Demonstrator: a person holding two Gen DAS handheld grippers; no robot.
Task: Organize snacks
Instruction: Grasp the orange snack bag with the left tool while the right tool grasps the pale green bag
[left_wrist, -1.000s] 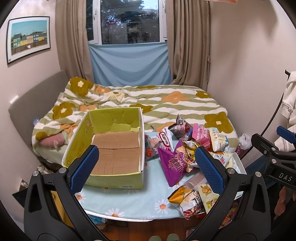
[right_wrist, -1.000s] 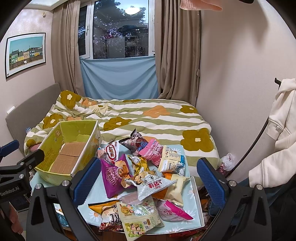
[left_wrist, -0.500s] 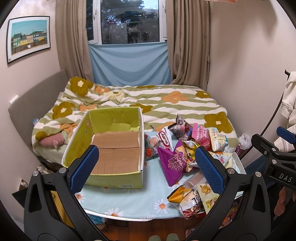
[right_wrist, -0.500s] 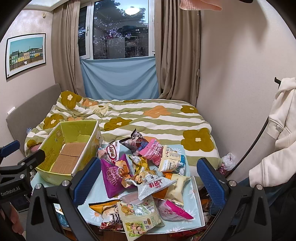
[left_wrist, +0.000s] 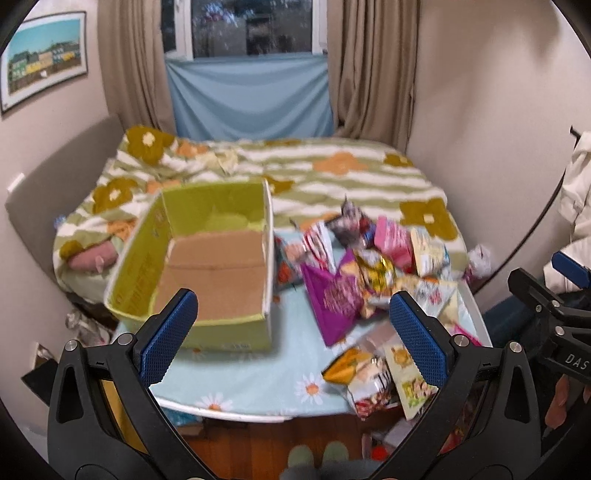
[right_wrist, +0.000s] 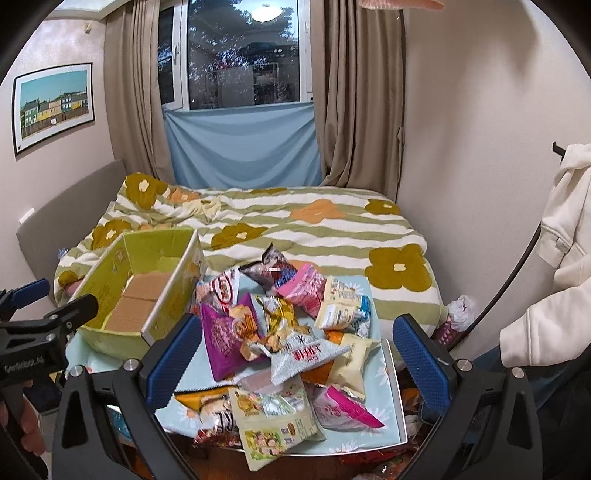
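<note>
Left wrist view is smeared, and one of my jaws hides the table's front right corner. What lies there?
Observer: A pink packet lies near that corner of the table, right of a pale green packet.
Operator: What tops the pile?
Observer: A silver packet with red lettering, lying over its neighbours.
Operator: Is the right gripper holding anything?
Observer: No. The right gripper has its jaws wide open with nothing clamped, and the pile shows between them.
</note>
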